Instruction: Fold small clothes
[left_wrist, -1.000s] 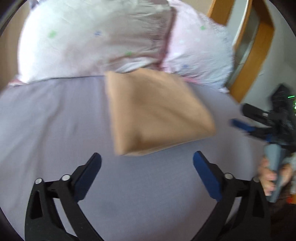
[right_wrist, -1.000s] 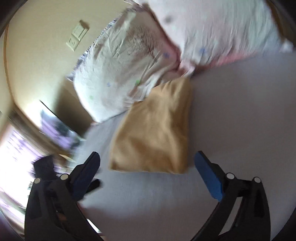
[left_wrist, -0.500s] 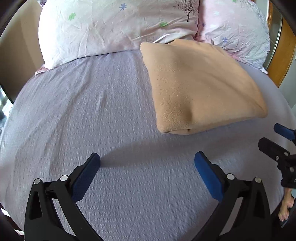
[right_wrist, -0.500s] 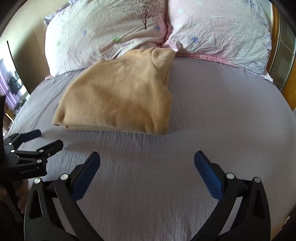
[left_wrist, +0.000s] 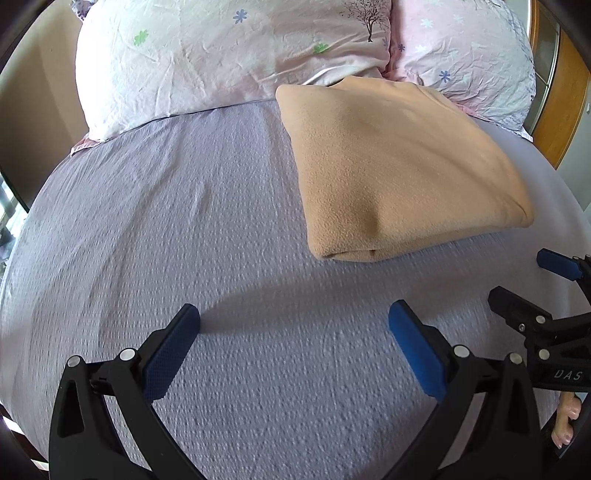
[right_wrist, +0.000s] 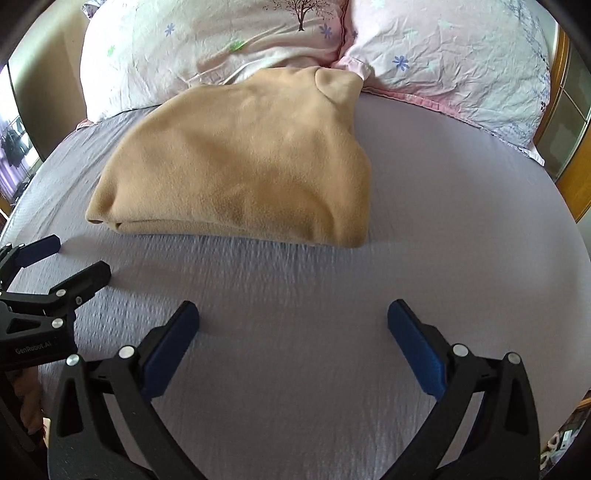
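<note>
Fleece (left_wrist: 402, 166) lies folded on sheet (left_wrist: 184, 221), touching pillows (left_wrist: 221, 48). Left gripper (left_wrist: 293, 328) and right gripper (right_wrist: 293, 325): jaws wide, holding nothing.

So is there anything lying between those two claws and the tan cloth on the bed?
Nothing visible. Only bare lavender bedsheet lies between the open left gripper and the folded tan garment, and likewise ahead of the open right gripper. The pillows sit behind the garment, not in front.
</note>
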